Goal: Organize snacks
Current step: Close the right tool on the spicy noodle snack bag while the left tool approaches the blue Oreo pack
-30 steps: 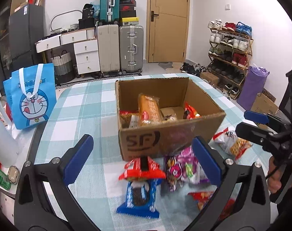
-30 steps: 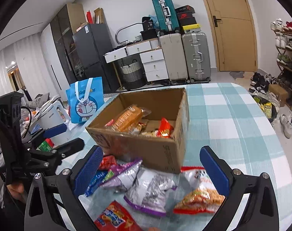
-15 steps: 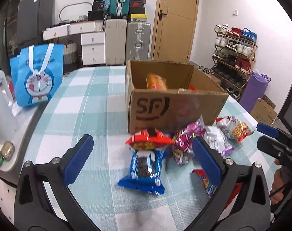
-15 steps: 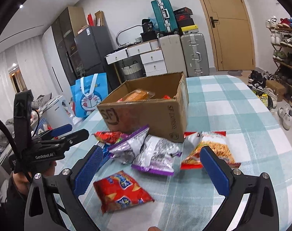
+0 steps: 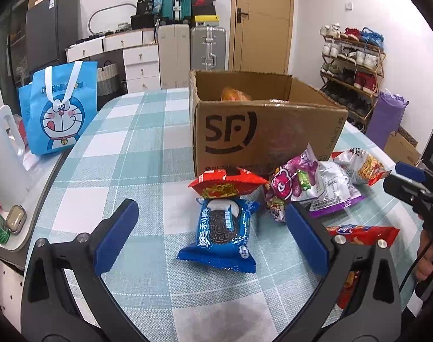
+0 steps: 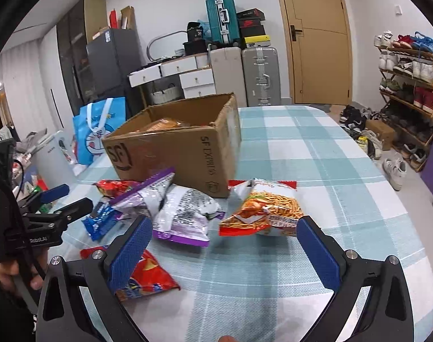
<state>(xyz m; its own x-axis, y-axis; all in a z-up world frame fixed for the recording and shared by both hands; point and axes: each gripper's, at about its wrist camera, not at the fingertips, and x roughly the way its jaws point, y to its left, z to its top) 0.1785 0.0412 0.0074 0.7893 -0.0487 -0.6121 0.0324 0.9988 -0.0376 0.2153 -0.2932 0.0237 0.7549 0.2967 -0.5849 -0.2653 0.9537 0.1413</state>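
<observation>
A cardboard box (image 5: 262, 134) with snacks inside stands on the checked table; it also shows in the right wrist view (image 6: 173, 148). My left gripper (image 5: 210, 239) is open, low over the table, its jaws either side of a blue cookie pack (image 5: 222, 233). A red pack (image 5: 227, 183) lies just behind it. My right gripper (image 6: 222, 250) is open and empty, in front of an orange noodle-snack bag (image 6: 262, 211) and a purple-and-silver bag (image 6: 185, 213). A red chip bag (image 6: 142, 279) lies under its left finger.
A blue cartoon tote (image 5: 59, 108) stands at the table's left edge beside a white appliance (image 5: 2, 159). Suitcases (image 5: 205, 48), drawers and a door stand behind. A shoe rack (image 6: 407, 91) is at the right. The checked tablecloth (image 6: 316, 154) stretches right of the box.
Both grippers have dropped lower and closer to the snacks in front of the box. The box interior is now mostly out of sight. Both stay open.
</observation>
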